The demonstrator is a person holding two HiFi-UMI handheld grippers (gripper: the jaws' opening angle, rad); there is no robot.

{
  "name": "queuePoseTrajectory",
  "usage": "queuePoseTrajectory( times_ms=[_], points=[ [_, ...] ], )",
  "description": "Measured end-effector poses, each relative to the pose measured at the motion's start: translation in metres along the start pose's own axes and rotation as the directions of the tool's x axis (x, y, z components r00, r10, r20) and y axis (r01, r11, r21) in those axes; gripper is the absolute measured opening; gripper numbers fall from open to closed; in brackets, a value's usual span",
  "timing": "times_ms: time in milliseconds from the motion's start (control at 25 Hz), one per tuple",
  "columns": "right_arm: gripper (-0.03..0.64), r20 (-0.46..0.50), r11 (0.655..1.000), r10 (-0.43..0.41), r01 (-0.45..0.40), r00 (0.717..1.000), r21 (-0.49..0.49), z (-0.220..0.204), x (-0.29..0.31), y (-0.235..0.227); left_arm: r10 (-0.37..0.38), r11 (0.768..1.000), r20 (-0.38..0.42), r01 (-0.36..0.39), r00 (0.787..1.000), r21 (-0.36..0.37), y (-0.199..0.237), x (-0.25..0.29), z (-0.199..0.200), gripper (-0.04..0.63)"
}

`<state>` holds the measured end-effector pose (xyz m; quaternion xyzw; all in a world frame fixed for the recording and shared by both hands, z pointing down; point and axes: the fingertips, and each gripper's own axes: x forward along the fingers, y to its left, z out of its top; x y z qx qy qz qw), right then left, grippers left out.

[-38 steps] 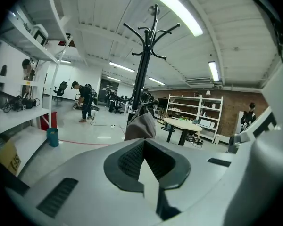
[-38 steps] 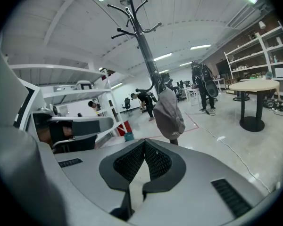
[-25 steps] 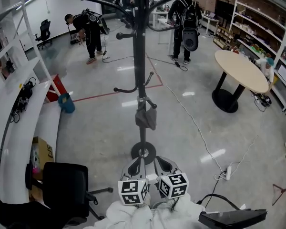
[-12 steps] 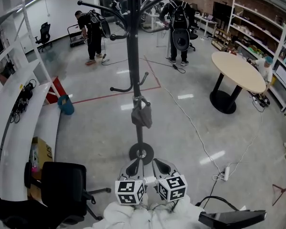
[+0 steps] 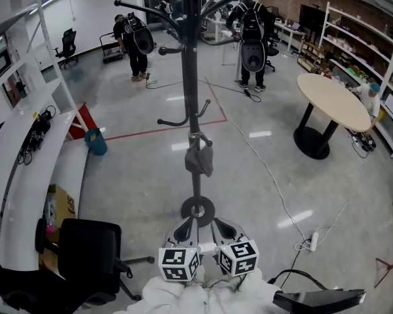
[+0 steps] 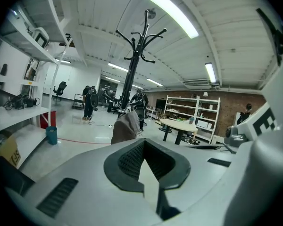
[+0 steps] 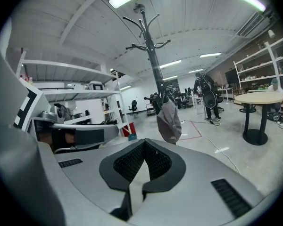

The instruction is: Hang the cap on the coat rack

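Across a glossy grey floor (image 5: 137, 182), saw a round table (image 5: 334, 97) off to the right and a white counter (image 5: 16, 175) curving along the left. Noted a black chair (image 5: 88, 254) at the counter's near end and a blue bin (image 5: 95, 141) beside a red floor line (image 5: 150, 131). Made out a person (image 5: 134, 41) far off left of the pole and a second person (image 5: 252, 34) right of it, both standing. Found the black coat rack (image 5: 191, 77) upright, straight ahead. Spotted the grey cap (image 5: 199, 159) hanging from a low hook on the pole, above the round base. Held the left gripper (image 5: 185, 227) and the right gripper (image 5: 224, 227) side by side, low, just short of that base and clear of the cap. Had both pairs of jaws pressed together with nothing between them
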<state>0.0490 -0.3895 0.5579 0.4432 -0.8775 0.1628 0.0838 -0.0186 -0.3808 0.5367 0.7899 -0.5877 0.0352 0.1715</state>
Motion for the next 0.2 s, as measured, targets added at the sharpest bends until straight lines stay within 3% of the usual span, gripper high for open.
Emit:
queuePoseTrajectory(
  times_ms=[200],
  points=[
    [0.011,-0.006,1.000,0.004,-0.004,1.000,0.002,-0.0012,0.0032,0.0011,0.008,1.000,0.004,-0.008,1.000,0.005,0.0018,-0.0002,0.0029,0.003]
  ],
)
